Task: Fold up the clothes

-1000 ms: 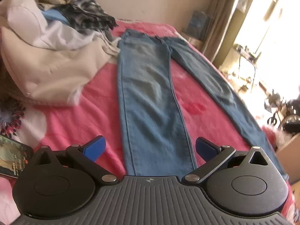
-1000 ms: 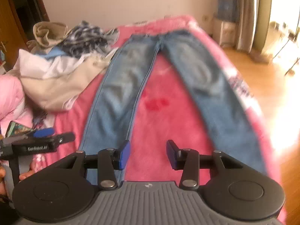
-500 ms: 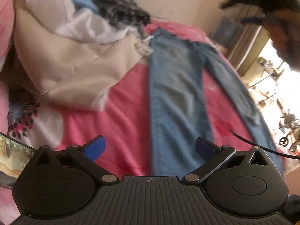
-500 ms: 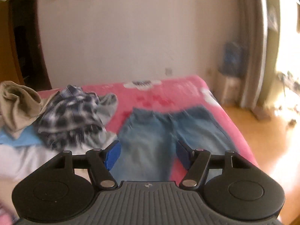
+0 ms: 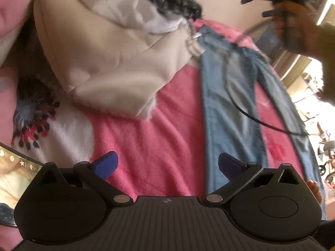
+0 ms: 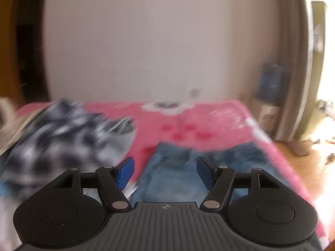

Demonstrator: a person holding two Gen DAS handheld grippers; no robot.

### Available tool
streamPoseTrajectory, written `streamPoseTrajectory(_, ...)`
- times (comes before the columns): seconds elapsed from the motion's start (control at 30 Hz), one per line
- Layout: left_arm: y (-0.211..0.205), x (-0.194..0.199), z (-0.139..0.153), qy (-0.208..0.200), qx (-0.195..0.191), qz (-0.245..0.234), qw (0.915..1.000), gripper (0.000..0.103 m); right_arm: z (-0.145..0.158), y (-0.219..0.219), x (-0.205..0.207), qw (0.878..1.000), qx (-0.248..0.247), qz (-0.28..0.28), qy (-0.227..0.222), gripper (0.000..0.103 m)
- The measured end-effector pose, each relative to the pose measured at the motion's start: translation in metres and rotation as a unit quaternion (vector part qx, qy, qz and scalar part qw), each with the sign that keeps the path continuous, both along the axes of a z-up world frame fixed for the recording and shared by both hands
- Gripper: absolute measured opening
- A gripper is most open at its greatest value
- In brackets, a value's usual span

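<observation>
From the left wrist we see our left gripper (image 5: 166, 165) spread wide and empty above the pink blanket (image 5: 150, 138); the jeans (image 5: 228, 113) lie flat, legs parted, just right of it, beside the heaped clothes pile (image 5: 108, 50). From the right wrist, our right gripper (image 6: 165, 172) gapes empty over the jeans' waistband (image 6: 175, 152), probably placed there to take that end for a fold

Faded denim jeans (image 5: 228, 96) lie on a fuzzy pink fleece blanket (image 5: 159, 138) beside a matt cream hoodie (image 5: 108, 58).
</observation>
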State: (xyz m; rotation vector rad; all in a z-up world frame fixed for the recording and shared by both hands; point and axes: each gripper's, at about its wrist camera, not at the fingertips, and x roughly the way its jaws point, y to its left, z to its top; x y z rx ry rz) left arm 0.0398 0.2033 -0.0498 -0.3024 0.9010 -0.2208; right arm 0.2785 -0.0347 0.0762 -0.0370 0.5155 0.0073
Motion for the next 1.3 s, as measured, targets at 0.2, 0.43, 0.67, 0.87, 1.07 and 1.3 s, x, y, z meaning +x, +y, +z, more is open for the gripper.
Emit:
streamPoseTrajectory(0.2,0.007,-0.010,0.006,-0.016,-0.010,-0.003,0.9998,0.103,-0.004,-0.003,0.009,0.998,-0.010,-0.054,-0.009,0.068)
streamPoseTrajectory(0.43,-0.005,0.002,0.003,-0.016,0.012,-0.013,0.9997,0.103,-0.009,-0.021,0.003,1.000,0.017,0.004,0.012,0.068)
streamPoseTrajectory(0.67,-0.021,0.039,0.002,0.018,0.007,-0.036,0.9992,0.103,-0.009,-0.068,0.010,0.996,0.060,0.069,-0.002,0.072)
streamPoseTrajectory(0.87,-0.047,0.091,0.009,0.069,0.037,-0.067,0.9947,0.103,-0.034,-0.106,0.022,0.988,0.116,0.104,0.008,0.072)
streamPoseTrajectory(1.07,-0.100,0.134,0.015,0.046,0.120,-0.147,0.9808,0.103,-0.063,-0.135,0.043,0.979,0.175,0.102,0.034,0.072)
streamPoseTrajectory(1.3,-0.146,0.182,-0.006,0.019,0.113,-0.113,0.9870,0.103,-0.098,-0.141,0.076,0.974,0.190,0.109,0.062,0.072)
